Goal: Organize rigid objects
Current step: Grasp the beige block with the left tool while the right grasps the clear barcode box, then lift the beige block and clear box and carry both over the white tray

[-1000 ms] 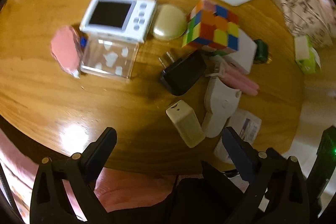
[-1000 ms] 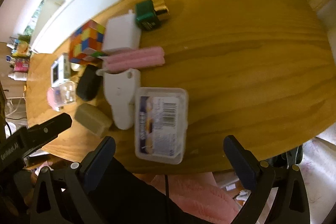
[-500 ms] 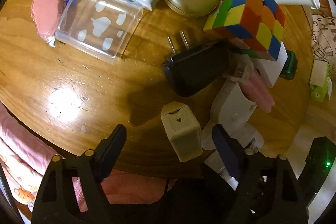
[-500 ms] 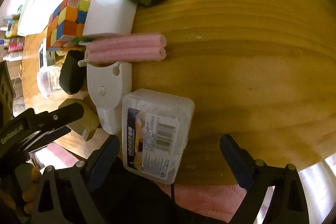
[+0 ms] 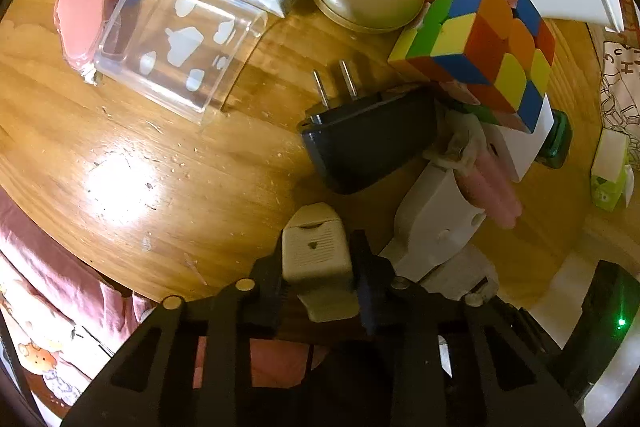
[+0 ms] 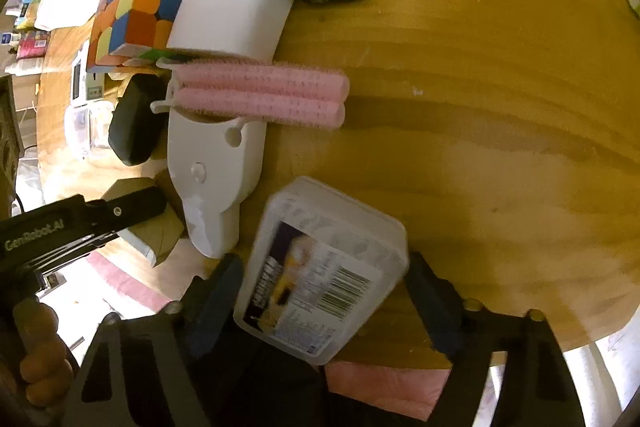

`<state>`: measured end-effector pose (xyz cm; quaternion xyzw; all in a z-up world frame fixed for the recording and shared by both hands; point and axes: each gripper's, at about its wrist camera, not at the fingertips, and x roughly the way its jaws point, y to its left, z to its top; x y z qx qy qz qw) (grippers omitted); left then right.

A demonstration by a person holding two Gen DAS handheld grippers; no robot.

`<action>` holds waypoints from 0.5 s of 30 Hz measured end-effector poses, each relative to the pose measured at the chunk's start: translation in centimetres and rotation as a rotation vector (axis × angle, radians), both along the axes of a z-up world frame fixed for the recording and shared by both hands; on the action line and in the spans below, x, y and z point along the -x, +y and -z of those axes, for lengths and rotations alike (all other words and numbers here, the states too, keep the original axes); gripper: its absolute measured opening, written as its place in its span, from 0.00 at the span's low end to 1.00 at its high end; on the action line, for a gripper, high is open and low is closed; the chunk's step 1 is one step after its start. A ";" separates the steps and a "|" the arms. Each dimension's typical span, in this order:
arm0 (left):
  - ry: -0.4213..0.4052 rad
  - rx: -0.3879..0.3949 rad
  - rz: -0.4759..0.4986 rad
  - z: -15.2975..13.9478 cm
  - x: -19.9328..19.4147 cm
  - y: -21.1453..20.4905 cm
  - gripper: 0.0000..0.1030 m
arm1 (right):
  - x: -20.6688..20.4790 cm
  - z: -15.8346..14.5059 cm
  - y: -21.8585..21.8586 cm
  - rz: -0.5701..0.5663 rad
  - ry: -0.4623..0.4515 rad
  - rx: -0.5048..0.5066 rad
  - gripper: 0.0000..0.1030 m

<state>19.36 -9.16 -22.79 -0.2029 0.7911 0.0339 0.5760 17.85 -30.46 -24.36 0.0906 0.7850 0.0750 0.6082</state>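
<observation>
On wooden table (image 5: 120,155), beige ridged adapter (image 5: 316,267) clamped by left tool (image 5: 320,291)

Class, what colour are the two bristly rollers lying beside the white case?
Pink rollers; right wrist view shows them best.

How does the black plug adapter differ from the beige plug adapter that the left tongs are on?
The black plug adapter lies free on the table; the beige plug adapter is clamped between the left tongs. The black one is larger and rounded; the beige one is boxy. The black one's metal prongs show; the beige one's do not. Both are plugs.
</observation>
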 end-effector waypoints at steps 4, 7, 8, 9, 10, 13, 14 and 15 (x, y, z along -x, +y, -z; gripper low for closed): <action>-0.004 -0.001 0.000 0.5 0.2 -0.9 0.28 | -1.6 -0.9 -0.2 0.003 -0.002 -0.005 0.74; -0.013 -0.011 0.011 0.7 0.3 -1.2 0.28 | -1.0 -1.0 -0.5 0.008 -0.012 -0.012 0.73; -0.016 -0.012 0.014 0.5 0.5 -1.3 0.27 | -0.9 -1.0 -0.4 0.010 -0.016 -0.010 0.72; -0.019 -0.013 0.018 0.6 0.5 -1.3 0.27 | -0.4 -1.2 -0.8 0.010 -0.019 -0.007 0.72; -0.023 -0.014 0.023 0.6 0.6 -1.4 0.27 | 1.0 -1.1 -1.0 0.012 -0.027 -0.006 0.72; -0.038 -0.020 0.038 0.3 1.1 -1.5 0.26 | 1.5 -1.3 -1.0 0.025 -0.039 0.001 0.72; -0.049 -0.020 0.044 0.2 1.2 -1.6 0.26 | 1.7 -1.4 -1.2 0.029 -0.043 0.001 0.72; -0.061 -0.019 0.050 -0.1 1.3 -1.8 0.26 | 1.8 -1.5 -1.3 0.034 -0.048 0.002 0.72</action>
